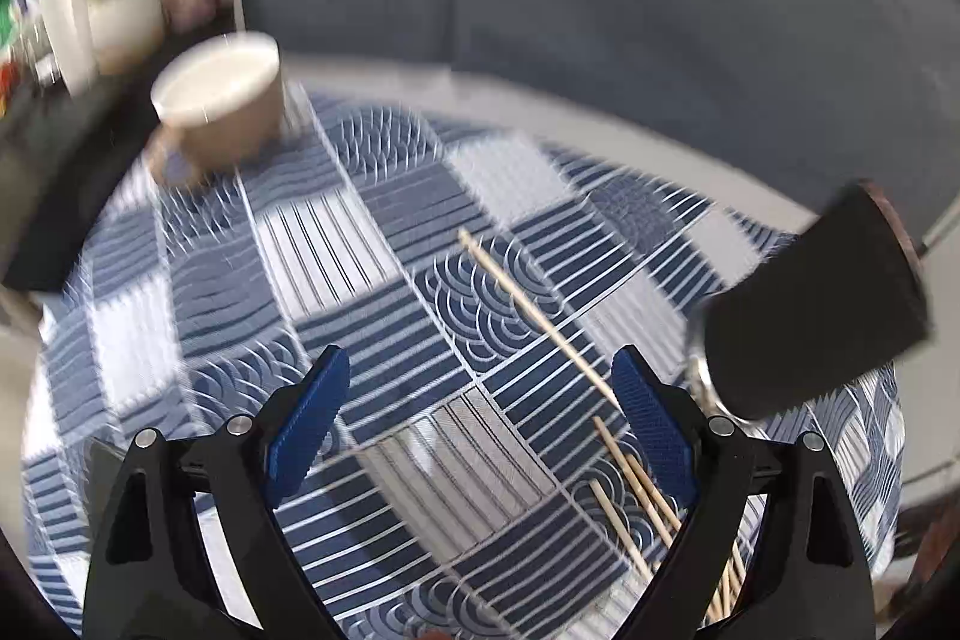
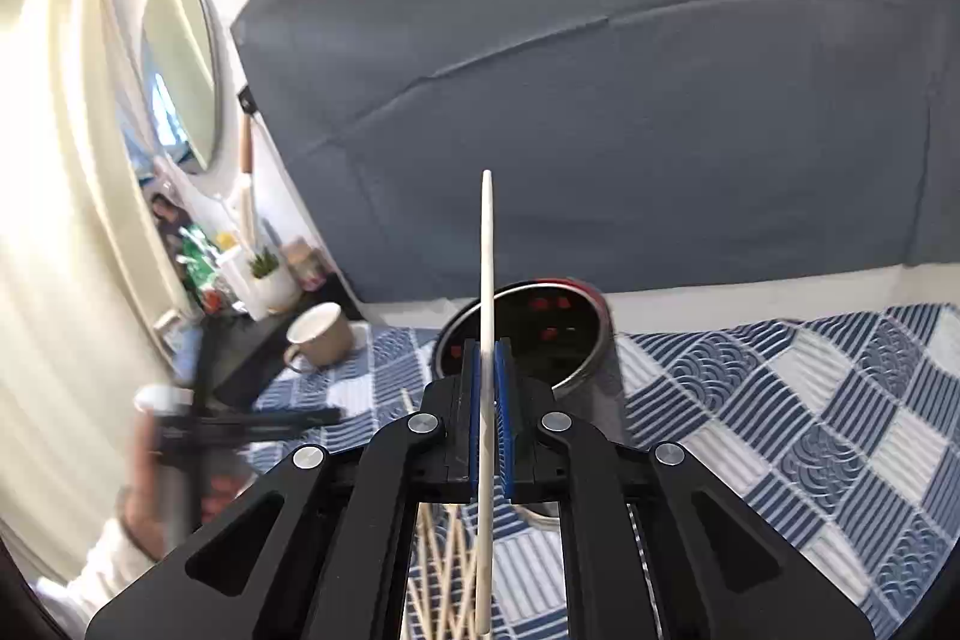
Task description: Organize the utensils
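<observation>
My right gripper point(image 2: 491, 358) is shut on one pale chopstick point(image 2: 487, 280), held upright above a black cup point(image 2: 528, 334) with a metal rim and red marks inside. The same black cup point(image 1: 810, 310) shows at the right in the left wrist view. My left gripper point(image 1: 480, 400) is open and empty, low over the blue patterned tablecloth point(image 1: 372, 232). A lone chopstick point(image 1: 528, 310) lies on the cloth between its fingers, running toward the right finger. Several more chopsticks point(image 1: 636, 496) lie by that finger; they also show under my right gripper point(image 2: 441, 574).
A beige mug point(image 1: 222, 100) stands at the far left of the table, also in the right wrist view point(image 2: 318, 334). A dark shelf with a plant pot point(image 2: 273, 280) and bottles is beyond it. A grey padded wall point(image 2: 600, 100) is behind the table.
</observation>
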A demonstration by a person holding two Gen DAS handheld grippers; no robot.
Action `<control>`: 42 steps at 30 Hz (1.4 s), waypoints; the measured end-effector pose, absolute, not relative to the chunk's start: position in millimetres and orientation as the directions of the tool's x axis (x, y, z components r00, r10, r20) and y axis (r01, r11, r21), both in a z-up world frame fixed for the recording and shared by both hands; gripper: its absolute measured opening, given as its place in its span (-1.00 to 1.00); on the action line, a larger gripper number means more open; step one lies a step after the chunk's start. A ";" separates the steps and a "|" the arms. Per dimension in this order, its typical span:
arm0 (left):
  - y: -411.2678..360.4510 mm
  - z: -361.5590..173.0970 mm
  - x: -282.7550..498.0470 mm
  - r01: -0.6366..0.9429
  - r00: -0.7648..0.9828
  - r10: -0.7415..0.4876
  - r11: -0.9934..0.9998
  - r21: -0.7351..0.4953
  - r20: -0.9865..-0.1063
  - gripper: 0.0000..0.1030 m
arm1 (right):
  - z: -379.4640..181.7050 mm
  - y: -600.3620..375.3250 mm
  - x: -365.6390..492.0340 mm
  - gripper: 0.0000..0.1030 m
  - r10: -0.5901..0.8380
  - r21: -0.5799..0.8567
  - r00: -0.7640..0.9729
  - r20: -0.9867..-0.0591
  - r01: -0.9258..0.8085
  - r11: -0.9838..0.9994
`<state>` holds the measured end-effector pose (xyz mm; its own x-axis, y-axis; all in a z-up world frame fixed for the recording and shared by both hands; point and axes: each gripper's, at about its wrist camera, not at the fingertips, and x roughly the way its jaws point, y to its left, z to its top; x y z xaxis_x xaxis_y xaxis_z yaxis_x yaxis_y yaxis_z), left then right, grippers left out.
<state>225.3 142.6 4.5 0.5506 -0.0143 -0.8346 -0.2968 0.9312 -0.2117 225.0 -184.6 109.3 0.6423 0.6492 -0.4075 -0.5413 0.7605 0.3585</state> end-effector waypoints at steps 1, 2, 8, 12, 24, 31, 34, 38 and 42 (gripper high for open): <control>140.4 -2.5 234.7 -0.311 0.524 -0.018 0.927 -0.211 -0.851 0.69 | 107.4 -185.6 224.9 -0.91 0.657 0.368 0.639 -0.400 -0.544 0.754; 136.1 -9.6 246.8 -0.323 0.497 -0.011 0.926 -0.197 -0.868 0.67 | 104.8 -186.3 225.0 -0.91 0.661 0.375 0.637 -0.397 -0.545 0.750; 121.3 -42.1 288.7 -0.380 0.361 0.043 0.919 -0.105 -0.932 0.51 | 107.7 -189.2 228.8 -0.91 0.645 0.352 0.659 -0.386 -0.541 0.763; 111.6 -54.6 304.1 -0.402 0.322 0.117 0.915 -0.023 -0.940 0.32 | 112.1 -188.9 227.1 -0.91 0.639 0.333 0.673 -0.371 -0.546 0.769; 117.8 -62.5 289.9 -0.320 0.345 0.050 0.945 -0.067 -0.937 -0.83 | 115.3 -194.0 224.5 -0.90 0.628 0.324 0.685 -0.368 -0.539 0.778; 146.0 -69.8 257.9 -0.321 0.361 -0.021 0.936 -0.146 -0.932 -0.87 | 109.2 -200.6 227.6 -0.69 0.576 0.268 0.683 -0.448 -0.512 0.816; 158.4 -67.7 246.6 -0.320 0.381 -0.036 0.932 -0.169 -0.924 -0.88 | 92.7 -216.3 232.6 0.34 0.506 0.265 0.666 -0.547 -0.436 0.860; 165.3 -60.7 238.7 -0.309 0.419 -0.058 0.929 -0.202 -0.906 -0.89 | 54.7 -238.1 243.9 0.32 0.315 0.179 0.617 -0.721 -0.274 0.945; 145.4 -35.0 235.6 -0.285 0.447 -0.080 0.931 -0.227 -0.891 -0.89 | 15.5 -254.7 258.6 0.14 0.189 0.129 0.538 -0.821 -0.147 0.981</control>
